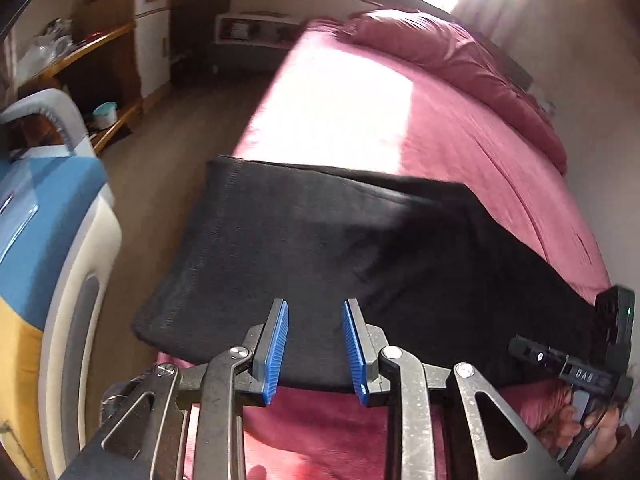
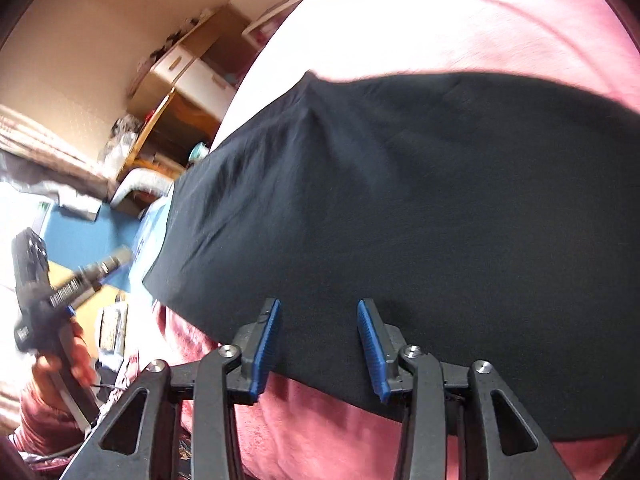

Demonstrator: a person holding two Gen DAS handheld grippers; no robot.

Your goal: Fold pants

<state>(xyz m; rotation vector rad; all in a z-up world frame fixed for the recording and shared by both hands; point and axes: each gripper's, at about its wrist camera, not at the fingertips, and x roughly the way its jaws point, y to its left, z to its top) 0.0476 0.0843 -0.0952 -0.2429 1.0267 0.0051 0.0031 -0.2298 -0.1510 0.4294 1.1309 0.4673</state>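
Note:
Black pants (image 1: 320, 248) lie flat across the pink bed cover (image 1: 360, 112), folded lengthwise into a long band; they also show in the right wrist view (image 2: 400, 208). My left gripper (image 1: 315, 308) is open and empty, hovering over the near edge of the pants close to their left end. My right gripper (image 2: 319, 308) is open and empty, over the near edge further right. The right gripper's body (image 1: 600, 344) shows at the right edge of the left wrist view, and the left gripper's body (image 2: 44, 292) at the left edge of the right wrist view.
A pink duvet (image 1: 460, 64) is bunched at the head of the bed. A blue, white and yellow chair-like object (image 1: 52, 240) stands left of the bed. A wooden desk (image 1: 88, 52) and white cabinet (image 1: 152, 28) stand across the floor.

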